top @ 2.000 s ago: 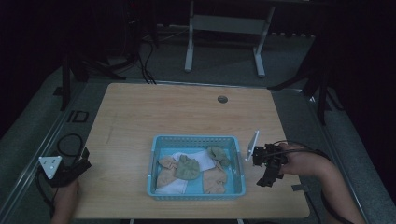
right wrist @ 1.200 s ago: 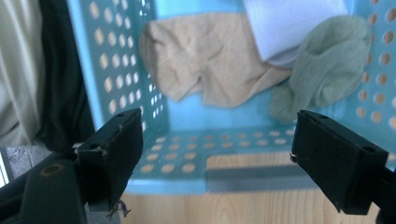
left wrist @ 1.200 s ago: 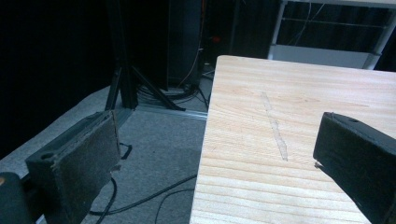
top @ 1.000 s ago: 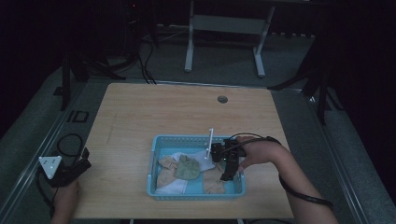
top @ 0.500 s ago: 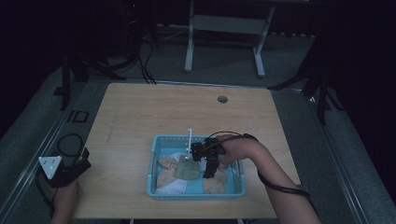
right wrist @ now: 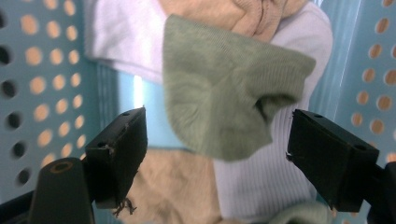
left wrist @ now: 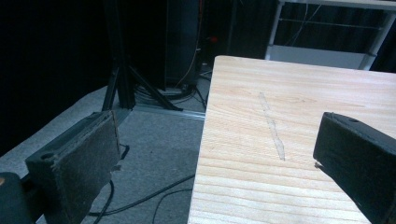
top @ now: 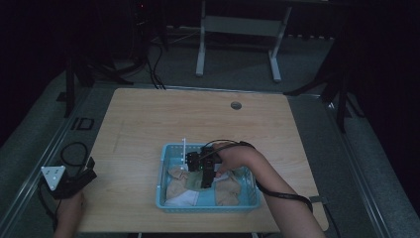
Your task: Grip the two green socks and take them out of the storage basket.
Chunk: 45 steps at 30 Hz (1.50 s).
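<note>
In the high view the right hand-held gripper [top: 202, 171] sits low and centre in the frame, reaching down into a light blue perforated basket [top: 162, 191] that stands on the near part of the wooden table [top: 198, 119]. The basket holds a jumble of socks, tan, white and green ones, lying against one another. The right gripper view looks straight into that basket: a green sock [right wrist: 219, 102] lies in the middle of the frame, on top of a white sock [right wrist: 271, 182] and a tan sock [right wrist: 173, 191], with another tan sock [right wrist: 233, 11] bunched at the upper edge. The right hand-held gripper [right wrist: 215, 154] has its two black jaws standing well apart, one at lower left and one at lower right, with the lower tip of the green sock between them; the pads do not press on it, and the jaws have just closed in a little. The left hand-held gripper [top: 69, 182] rests at the lower left of the high view, off the table's left edge and well apart from the basket. In its own view the left hand-held gripper [left wrist: 210, 158] shows jaws spread wide and empty, over the table edge and the grey floor [left wrist: 154, 154].
</note>
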Tool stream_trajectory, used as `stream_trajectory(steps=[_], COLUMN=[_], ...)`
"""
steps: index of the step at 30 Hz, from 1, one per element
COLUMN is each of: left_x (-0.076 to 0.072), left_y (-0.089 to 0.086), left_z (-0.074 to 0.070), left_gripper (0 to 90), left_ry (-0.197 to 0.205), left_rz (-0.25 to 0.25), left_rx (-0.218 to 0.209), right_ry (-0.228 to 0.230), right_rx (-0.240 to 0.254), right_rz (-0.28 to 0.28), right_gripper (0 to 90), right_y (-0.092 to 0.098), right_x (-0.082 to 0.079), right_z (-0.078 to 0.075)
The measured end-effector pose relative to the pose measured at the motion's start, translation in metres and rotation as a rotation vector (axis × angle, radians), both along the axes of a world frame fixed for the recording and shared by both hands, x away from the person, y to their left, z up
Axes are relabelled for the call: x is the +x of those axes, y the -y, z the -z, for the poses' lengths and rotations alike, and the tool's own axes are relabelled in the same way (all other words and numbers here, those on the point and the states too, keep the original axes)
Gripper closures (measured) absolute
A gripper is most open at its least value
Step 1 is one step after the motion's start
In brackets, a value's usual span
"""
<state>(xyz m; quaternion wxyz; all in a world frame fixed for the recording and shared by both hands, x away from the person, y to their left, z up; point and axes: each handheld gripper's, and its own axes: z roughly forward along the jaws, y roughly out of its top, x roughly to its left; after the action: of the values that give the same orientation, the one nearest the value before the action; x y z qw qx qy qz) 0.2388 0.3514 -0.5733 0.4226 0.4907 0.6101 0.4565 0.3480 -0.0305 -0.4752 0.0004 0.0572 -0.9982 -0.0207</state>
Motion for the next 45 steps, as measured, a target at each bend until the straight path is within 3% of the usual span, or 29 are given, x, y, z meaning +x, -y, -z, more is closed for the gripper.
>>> stream_trajectory(steps=[7, 16, 20, 23, 25, 28, 33, 45], left_x=[0.0, 0.0, 0.0, 0.0, 0.0, 0.0, 0.001, 0.001], left_y=[0.0, 0.0, 0.0, 0.0, 0.0, 0.0, 0.0, 0.0], left_z=[0.0, 0.0, 0.0, 0.0, 0.0, 0.0, 0.0, 0.0], left_gripper=[0.7, 0.7, 0.7, 0.7, 0.7, 0.7, 0.7, 0.7], left_ry=[0.001, 0.001, 0.001, 0.001, 0.0, -0.001, -0.003, -0.004], left_rz=[0.002, 0.0, 0.0, -0.001, -0.001, -0.002, -0.002, -0.004], left_rx=[-0.001, 0.002, 0.002, 0.001, 0.001, 0.002, 0.002, 0.004], right_ry=[-0.007, 0.0, 0.008, 0.017, 0.007, 0.012, 0.025, 0.032], right_rx=[-0.02, -0.037, -0.042, -0.038, -0.037, -0.027, 0.001, -0.005], right_rz=[0.011, 0.019, 0.039, 0.069, 0.051, 0.031, 0.035, 0.017], right_gripper=[19.8, 20.5, 31.9, 49.4, 64.6, 72.8, 74.8, 77.7], right_y=[-0.007, -0.011, -0.013, -0.014, -0.014, -0.012, -0.009, 0.007], right_x=[0.003, 0.003, 0.0, -0.004, -0.008, -0.012, -0.014, -0.022], right_z=[0.019, 0.03, 0.032, 0.029, 0.026, 0.019, 0.005, -0.026])
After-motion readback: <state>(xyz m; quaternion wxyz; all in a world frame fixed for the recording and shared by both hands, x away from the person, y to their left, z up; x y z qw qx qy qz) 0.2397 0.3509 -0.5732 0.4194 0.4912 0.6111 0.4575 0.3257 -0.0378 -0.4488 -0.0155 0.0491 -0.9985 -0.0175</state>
